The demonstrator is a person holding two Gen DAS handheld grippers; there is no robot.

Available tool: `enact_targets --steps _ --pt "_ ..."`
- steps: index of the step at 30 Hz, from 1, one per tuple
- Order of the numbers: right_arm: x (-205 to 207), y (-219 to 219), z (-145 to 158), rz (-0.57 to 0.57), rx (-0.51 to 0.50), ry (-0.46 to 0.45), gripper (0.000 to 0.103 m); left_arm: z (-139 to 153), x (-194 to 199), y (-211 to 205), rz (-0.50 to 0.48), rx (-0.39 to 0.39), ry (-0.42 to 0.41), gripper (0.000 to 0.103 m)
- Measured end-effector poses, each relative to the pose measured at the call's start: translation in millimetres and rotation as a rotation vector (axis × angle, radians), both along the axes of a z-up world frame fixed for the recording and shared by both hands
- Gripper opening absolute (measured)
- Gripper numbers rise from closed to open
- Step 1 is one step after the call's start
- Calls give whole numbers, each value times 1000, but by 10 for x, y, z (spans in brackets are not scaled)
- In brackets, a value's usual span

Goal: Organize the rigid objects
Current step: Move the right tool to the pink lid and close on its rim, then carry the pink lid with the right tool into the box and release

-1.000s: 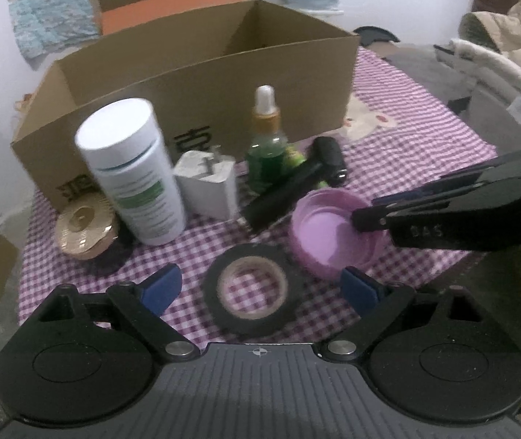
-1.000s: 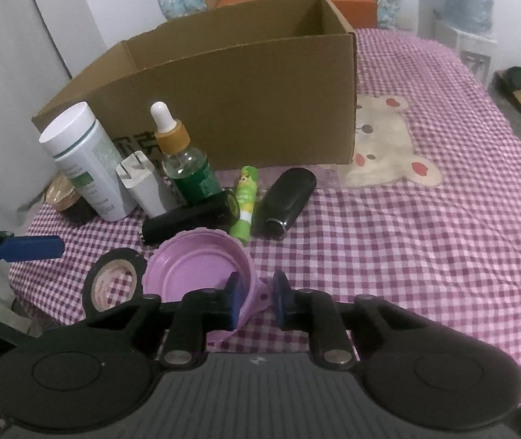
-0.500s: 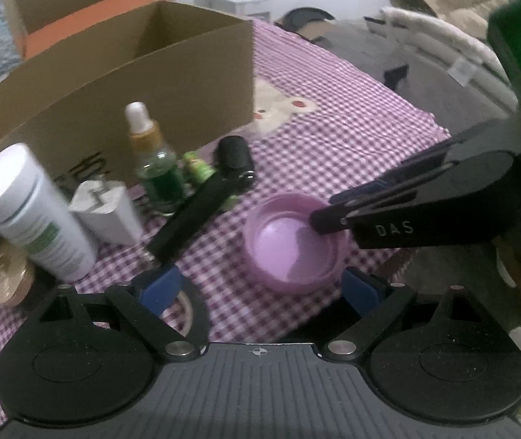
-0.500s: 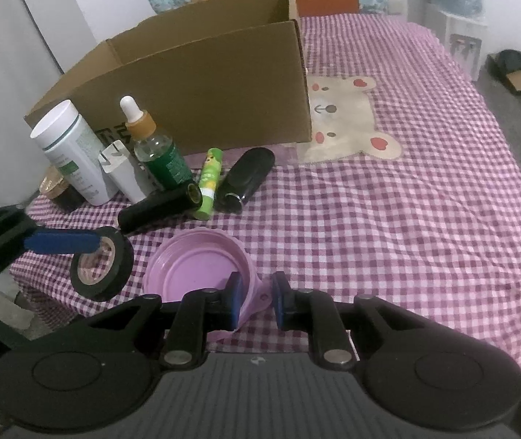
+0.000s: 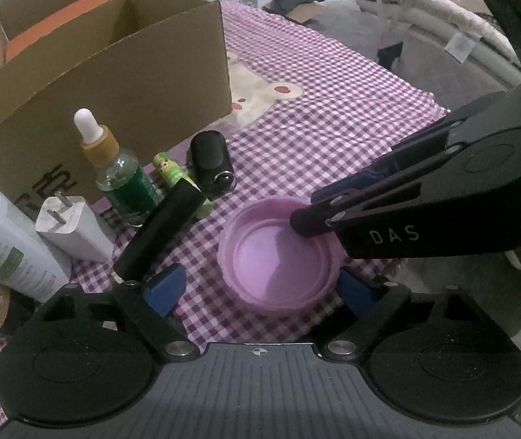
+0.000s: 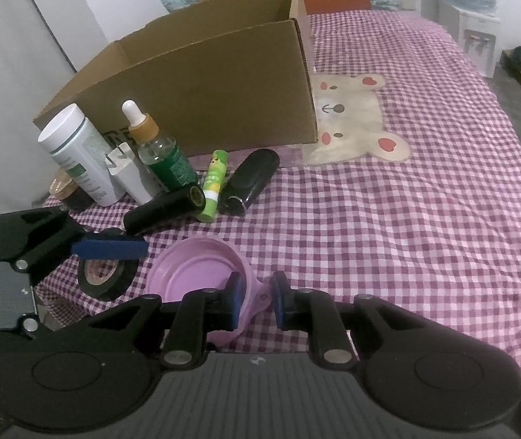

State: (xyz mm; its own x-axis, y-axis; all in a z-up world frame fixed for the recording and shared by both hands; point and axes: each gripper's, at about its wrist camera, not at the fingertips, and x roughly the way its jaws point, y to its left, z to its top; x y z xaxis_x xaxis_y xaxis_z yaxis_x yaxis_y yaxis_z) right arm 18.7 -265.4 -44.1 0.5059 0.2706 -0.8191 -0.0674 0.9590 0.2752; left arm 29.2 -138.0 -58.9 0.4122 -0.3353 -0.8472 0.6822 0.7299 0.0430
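Right now right gripper [image 6: 255, 301] pinches the purple lid [image 6: 194, 274] rim on the bench [image 6: 388, 219], left gripper [image 5: 256, 287] apart around it, just been closing.

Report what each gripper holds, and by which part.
The right gripper pinches the purple lid by its rim wall. The left gripper, jaws just closing, straddles the lid but holds nothing.

"DAS" in pale letters on the right tool [image 5: 309, 216]; black characters on the cardboard box [image 5: 132, 84] unreadable
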Motion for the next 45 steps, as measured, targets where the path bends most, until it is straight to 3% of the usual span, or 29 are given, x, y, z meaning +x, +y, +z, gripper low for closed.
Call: enact_targets --steps 7,12,24,25,26,38,45 --pt "25 -11 -13 16 7 -5 19 -28 -2 -51 -3 14 15 81" --pt "25 3 -33 28 -5 -19 19 -26 27 -19 9 -23 47 73" --pt "-43 80 120 42 -39 -61 15 115 -62 89 44 -56 16 73" --pt "-54 94 155 44 -44 -66 13 144 -72 109 47 -68 14 73" --pt "-65 107 186 48 -44 -70 4 184 -83 131 50 -81 13 73" --pt "-93 325 541 81 -106 -157 5 516 -181 331 97 -144 -89 73" --pt "36 487 969 141 -115 -254 4 956 -109 553 160 -192 -184 73"
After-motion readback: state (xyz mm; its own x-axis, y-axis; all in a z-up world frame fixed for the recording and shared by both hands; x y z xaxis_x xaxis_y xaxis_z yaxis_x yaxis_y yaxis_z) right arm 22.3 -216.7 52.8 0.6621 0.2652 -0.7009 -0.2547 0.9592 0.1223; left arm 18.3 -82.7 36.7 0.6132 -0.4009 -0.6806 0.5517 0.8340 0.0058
